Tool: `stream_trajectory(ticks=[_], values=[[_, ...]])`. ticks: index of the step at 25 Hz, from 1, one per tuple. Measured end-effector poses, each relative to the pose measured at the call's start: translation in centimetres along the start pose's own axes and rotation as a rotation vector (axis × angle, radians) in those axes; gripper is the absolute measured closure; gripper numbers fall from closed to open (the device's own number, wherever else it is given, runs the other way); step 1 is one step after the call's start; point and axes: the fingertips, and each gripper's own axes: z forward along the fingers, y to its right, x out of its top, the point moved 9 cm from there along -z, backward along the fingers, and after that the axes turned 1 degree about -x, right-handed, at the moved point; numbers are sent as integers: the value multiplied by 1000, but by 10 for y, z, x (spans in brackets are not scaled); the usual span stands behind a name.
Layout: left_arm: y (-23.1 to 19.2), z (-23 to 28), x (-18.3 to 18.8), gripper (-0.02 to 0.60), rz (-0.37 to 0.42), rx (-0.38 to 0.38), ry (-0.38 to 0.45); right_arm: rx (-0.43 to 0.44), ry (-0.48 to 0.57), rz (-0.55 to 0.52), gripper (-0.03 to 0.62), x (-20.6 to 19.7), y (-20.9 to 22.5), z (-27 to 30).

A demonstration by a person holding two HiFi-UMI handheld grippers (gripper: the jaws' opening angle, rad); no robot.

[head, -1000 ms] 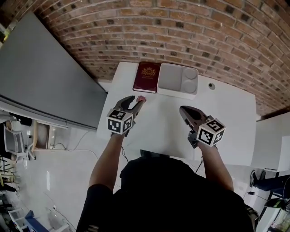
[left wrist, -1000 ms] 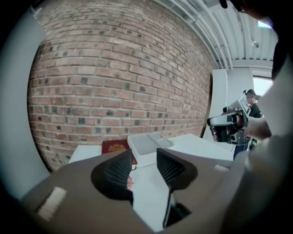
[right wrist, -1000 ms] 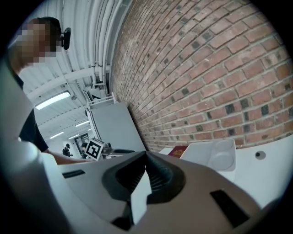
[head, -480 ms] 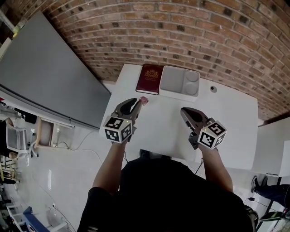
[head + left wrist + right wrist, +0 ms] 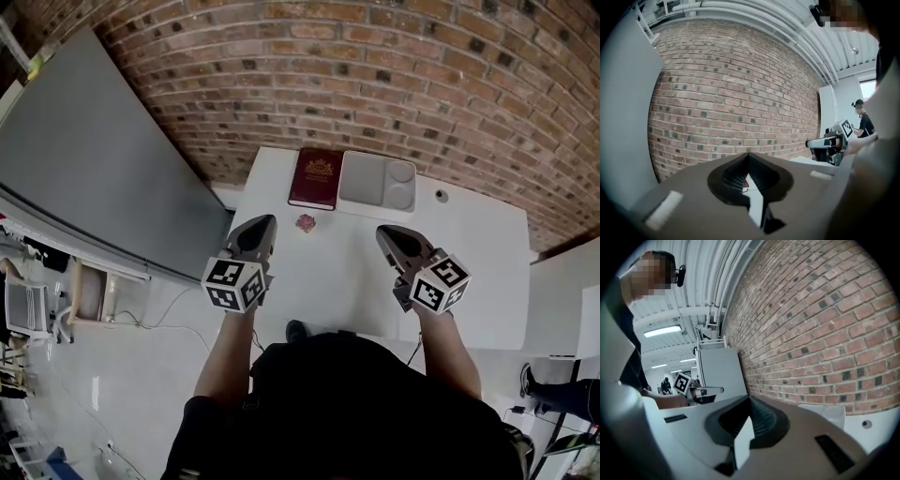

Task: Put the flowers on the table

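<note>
A small pink flower [image 5: 306,222] lies on the white table [image 5: 478,272], just in front of the dark red book. My left gripper [image 5: 266,221] hangs at the table's left edge, a short way left of the flower and apart from it. Its jaws are shut with nothing between them; in the left gripper view [image 5: 748,154] the tips meet. My right gripper [image 5: 383,232] hovers over the table's right-middle, also shut and holding nothing, and its tips meet in the right gripper view [image 5: 749,397].
A dark red book [image 5: 315,178] and a white compartment tray [image 5: 377,182] sit side by side at the table's far edge, against the brick wall [image 5: 403,84]. A small round object [image 5: 440,196] lies right of the tray. A grey panel [image 5: 94,159] stands left.
The left gripper let go of the flower, drew back toward me and shut its jaws. The flower now lies on the table. The right gripper stayed put.
</note>
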Motion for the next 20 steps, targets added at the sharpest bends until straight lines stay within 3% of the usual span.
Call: stream_trajectory(ticks=[4,10,20], values=[[-17,-6,2,572,7,-2,-15,-2,6,-26,585,7,-18,12],[-23,-9,8,572,18,-6,25,-15,14,-44,585,12,-27,15],[-26,-10,12,572,-13,2,12,-5,26,-41,585,15,-33,16]])
